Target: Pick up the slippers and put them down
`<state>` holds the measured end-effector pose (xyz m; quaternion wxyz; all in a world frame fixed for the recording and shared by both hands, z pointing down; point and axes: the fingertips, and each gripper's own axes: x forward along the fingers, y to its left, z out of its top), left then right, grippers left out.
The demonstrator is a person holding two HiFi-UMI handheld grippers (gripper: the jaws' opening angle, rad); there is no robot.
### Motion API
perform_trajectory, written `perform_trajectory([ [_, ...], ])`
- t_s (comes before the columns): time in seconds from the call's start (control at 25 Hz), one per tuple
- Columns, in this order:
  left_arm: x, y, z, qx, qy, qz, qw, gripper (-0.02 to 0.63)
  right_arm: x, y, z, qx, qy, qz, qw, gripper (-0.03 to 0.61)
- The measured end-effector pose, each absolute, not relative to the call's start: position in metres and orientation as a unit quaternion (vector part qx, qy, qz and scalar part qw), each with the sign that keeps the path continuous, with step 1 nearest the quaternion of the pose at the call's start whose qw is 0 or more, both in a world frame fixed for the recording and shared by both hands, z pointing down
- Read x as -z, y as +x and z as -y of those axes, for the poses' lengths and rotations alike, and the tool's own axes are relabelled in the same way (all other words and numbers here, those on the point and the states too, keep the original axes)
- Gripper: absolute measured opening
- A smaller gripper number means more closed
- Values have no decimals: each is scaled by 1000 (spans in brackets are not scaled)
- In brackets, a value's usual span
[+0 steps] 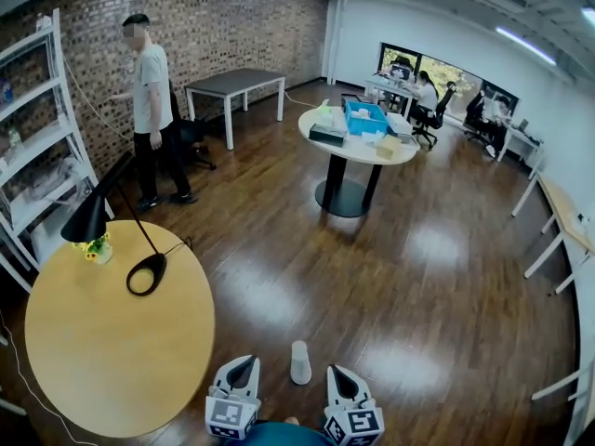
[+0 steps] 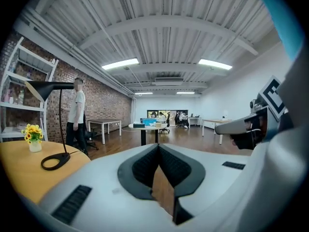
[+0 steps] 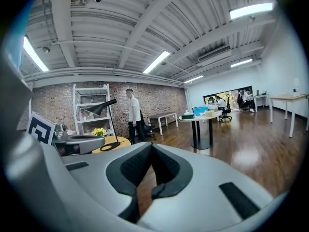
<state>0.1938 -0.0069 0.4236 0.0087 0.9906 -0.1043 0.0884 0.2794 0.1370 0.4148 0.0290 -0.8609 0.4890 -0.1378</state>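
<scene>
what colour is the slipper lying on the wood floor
White, with no pattern visible. The slipper shows best in the head view.

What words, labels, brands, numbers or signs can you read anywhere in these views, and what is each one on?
None can be read.
The marker cube on the left gripper and the marker cube on the right gripper: black-and-white patterns, no letters.
The blue box on the round white table: too small to read.
Items on the white metal shelf: too small to read.
</scene>
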Motion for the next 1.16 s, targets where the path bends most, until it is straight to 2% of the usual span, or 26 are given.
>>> perform_trajectory([
  [0.8,-419,213,-6,-78,993,90,1,5,-411,292,-145,118,-875,-470,20,9],
  [1.16,-423,198,-9,-84,992,90,6,5,-418,280,-148,125,-875,-467,12,9],
])
